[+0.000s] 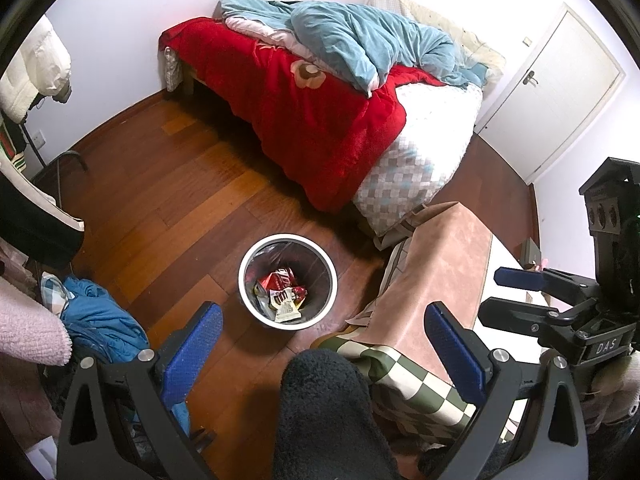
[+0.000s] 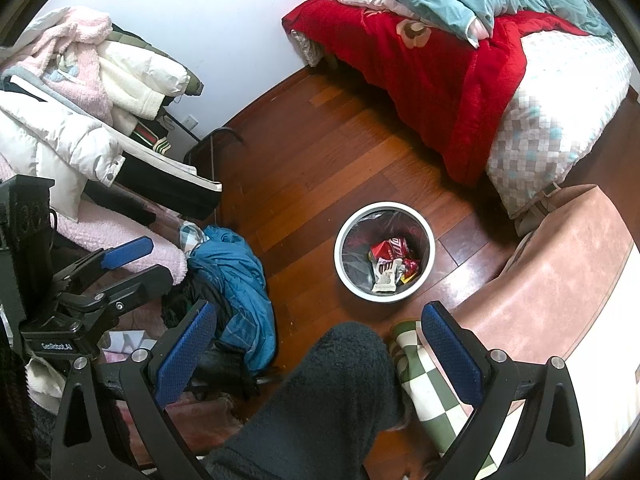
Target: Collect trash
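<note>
A white round trash bin [image 1: 288, 323] [image 2: 380, 297] with a dark liner stands on the wooden floor. Inside lie a red wrapper [image 1: 278, 280] [image 2: 386, 249] and a white wrapper [image 1: 285, 309] [image 2: 386, 278]. My left gripper [image 1: 323, 308] hovers above the bin's near side, open with nothing between its blue pads. My right gripper [image 2: 319, 307] is also open and empty, just left of and nearer than the bin. Each gripper shows in the other's view: the right one [image 1: 490, 292] at the right edge, the left one [image 2: 160, 260] at the left edge.
A person's dark fleece leg [image 1: 320, 412] [image 2: 316, 400] fills the foreground. A bed with a red blanket [image 1: 304, 108] stands behind the bin. A pink-brown covered table [image 1: 436, 272] and green checked cloth [image 1: 416, 384] lie to the right. Piled clothes [image 2: 80, 120] and a blue jacket [image 2: 236, 276] lie to the left.
</note>
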A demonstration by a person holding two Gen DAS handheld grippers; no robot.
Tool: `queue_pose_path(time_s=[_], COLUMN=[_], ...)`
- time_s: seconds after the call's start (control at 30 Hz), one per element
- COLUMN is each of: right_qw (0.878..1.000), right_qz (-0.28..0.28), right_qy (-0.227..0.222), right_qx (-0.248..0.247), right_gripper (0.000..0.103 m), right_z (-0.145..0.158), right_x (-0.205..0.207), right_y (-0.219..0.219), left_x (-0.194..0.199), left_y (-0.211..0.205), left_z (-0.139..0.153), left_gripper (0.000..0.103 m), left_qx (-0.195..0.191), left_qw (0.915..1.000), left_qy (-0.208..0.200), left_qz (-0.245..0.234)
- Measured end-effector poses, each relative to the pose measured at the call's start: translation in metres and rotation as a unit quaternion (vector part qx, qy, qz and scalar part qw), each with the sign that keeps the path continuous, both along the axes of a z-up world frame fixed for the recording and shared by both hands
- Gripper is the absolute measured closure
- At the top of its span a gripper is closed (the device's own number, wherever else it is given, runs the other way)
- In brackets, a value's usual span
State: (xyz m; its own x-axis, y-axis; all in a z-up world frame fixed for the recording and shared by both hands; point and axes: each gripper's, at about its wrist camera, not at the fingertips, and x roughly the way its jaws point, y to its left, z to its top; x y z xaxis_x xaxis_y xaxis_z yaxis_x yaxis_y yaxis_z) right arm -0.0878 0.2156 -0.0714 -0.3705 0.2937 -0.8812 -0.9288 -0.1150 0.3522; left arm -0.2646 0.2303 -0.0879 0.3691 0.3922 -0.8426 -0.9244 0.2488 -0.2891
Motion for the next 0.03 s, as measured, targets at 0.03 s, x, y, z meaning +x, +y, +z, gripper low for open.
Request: queue_pose_path(time_s=[0.03], right_qw=[1.000], right_qz=[0.000], right_qy=[0.000], right_qx=[-0.001], right_gripper=[0.000], right_z=[-0.0001], right_x=[-0.0002], right_y=[0.0001], left_x=[-0.0005], left_y=[0.0006], left_z=[0.0002], left_gripper=[0.000], left_qx=[-0.001], left_qw=[1.0000], left_qy=[-0.001], left_qz=[0.000])
